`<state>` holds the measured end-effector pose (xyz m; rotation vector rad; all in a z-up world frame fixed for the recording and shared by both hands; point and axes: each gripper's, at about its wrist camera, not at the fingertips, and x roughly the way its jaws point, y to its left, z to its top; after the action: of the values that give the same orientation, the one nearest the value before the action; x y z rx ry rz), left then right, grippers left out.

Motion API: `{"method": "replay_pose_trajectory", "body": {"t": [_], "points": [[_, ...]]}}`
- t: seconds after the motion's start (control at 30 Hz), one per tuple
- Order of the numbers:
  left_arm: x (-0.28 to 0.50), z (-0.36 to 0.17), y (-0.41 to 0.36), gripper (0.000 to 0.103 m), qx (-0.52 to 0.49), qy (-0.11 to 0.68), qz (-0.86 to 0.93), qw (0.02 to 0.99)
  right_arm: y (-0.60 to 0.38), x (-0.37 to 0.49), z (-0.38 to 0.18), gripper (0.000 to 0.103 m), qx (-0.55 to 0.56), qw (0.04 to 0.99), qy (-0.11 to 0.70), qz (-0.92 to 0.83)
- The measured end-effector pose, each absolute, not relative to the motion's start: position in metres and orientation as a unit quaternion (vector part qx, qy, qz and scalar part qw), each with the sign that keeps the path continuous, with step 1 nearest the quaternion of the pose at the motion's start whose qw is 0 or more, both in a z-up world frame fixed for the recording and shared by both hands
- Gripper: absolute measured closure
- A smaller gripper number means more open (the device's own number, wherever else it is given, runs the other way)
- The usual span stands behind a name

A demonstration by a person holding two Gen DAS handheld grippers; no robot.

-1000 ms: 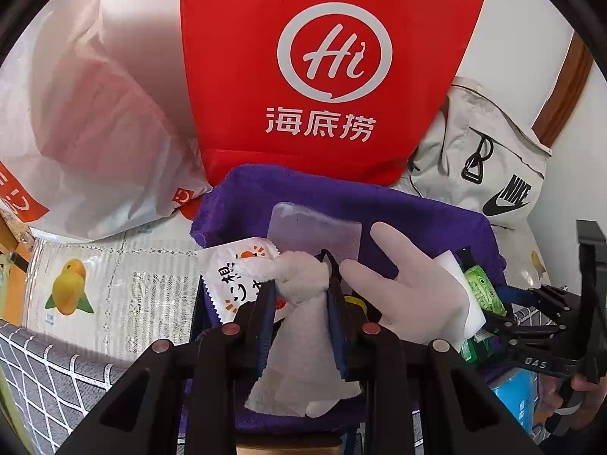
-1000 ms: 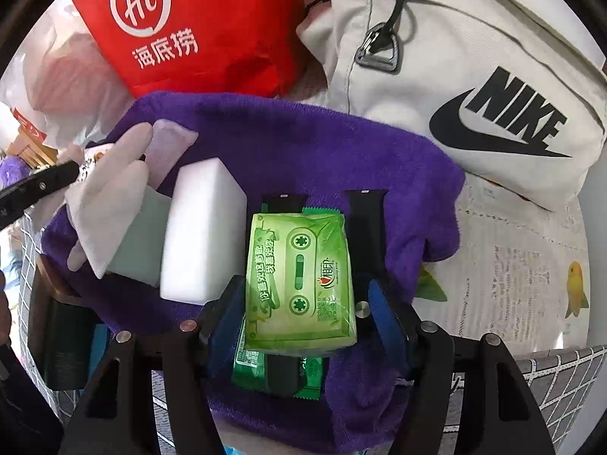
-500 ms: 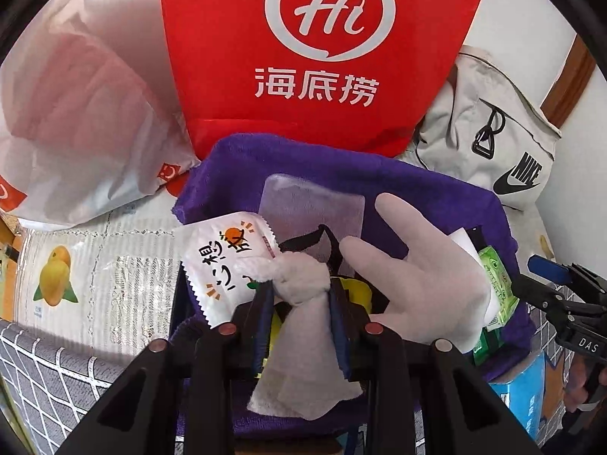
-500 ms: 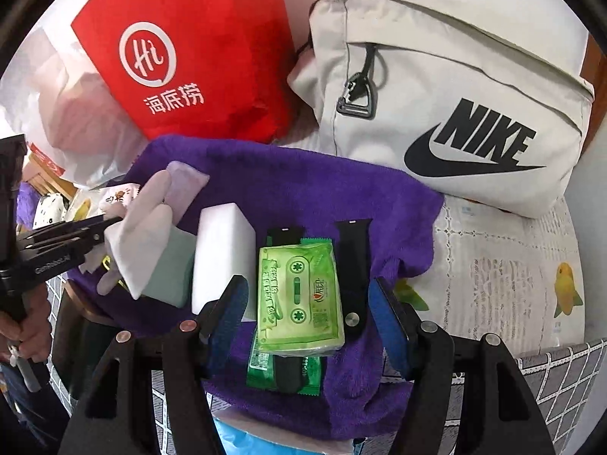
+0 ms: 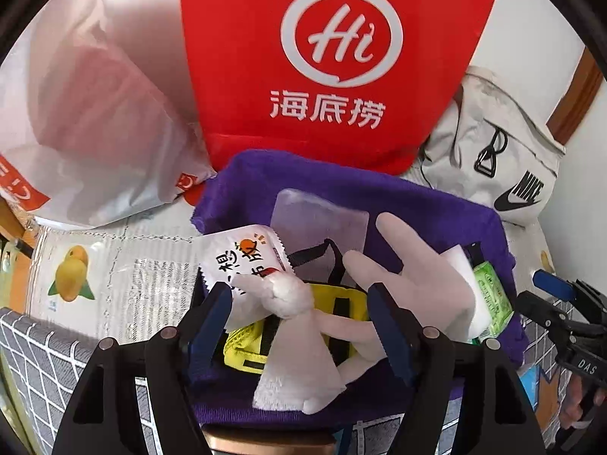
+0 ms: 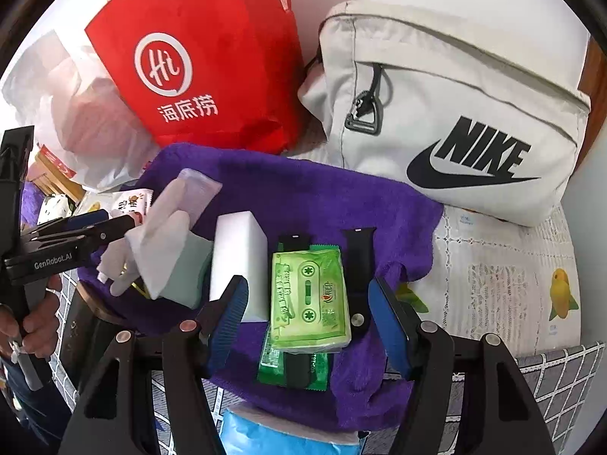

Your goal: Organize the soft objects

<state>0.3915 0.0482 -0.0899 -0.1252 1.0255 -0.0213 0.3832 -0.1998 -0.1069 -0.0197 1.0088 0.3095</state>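
Over the purple towel (image 5: 417, 197), the left gripper (image 5: 299, 318) spreads wide fingers around the white plush toy (image 5: 299, 345), apparently placed, while the right gripper (image 6: 309, 314), fingers wide, must close on the green tissue pack (image 6: 309, 299).

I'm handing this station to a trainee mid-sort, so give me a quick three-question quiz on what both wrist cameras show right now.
1. True or false: the left gripper is clamped on the white cloth.
2. What lies between the jaws of the right gripper? A) white sponge B) green tissue pack C) red bag
3. Fill in: the small items lie on a ___ towel.

Key: 1 false, the jaws stand apart on either side of the cloth; 2 B, with the jaws open and not touching it; 3 purple.
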Motion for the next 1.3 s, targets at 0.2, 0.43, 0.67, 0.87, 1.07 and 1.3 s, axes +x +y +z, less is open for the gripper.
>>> {"method": "replay_pose_trajectory", "body": {"t": [0.2,0.43,0.67,0.87,1.07,1.3], "points": [[0.379,-0.073,0.040,0.031,-0.035,0.488,0.002,0.872,-0.193,0.370,-0.088,0.038,-0.011,0.871,0.465,0.157],[0.353,-0.041,0.020,0.025,-0.013,0.466,-0.014,0.885,-0.189,0.349,-0.058,0.030,-0.008,0.885,0.437,0.161],[0.298,-0.022,0.008,0.021,0.011,0.459,-0.032,0.888,-0.190,0.307,-0.038,0.020,0.005,0.891,0.427,0.152],[0.238,-0.003,0.010,0.019,0.009,0.430,-0.027,0.902,-0.180,0.251,-0.030,0.008,0.007,0.897,0.416,0.150],[0.172,0.007,0.011,0.019,0.012,0.407,-0.012,0.913,-0.176,0.194,-0.028,0.002,0.006,0.904,0.403,0.141],[0.110,0.000,0.005,0.019,-0.001,0.394,-0.011,0.919,-0.177,0.132,-0.027,0.000,-0.001,0.913,0.385,0.133]]}}
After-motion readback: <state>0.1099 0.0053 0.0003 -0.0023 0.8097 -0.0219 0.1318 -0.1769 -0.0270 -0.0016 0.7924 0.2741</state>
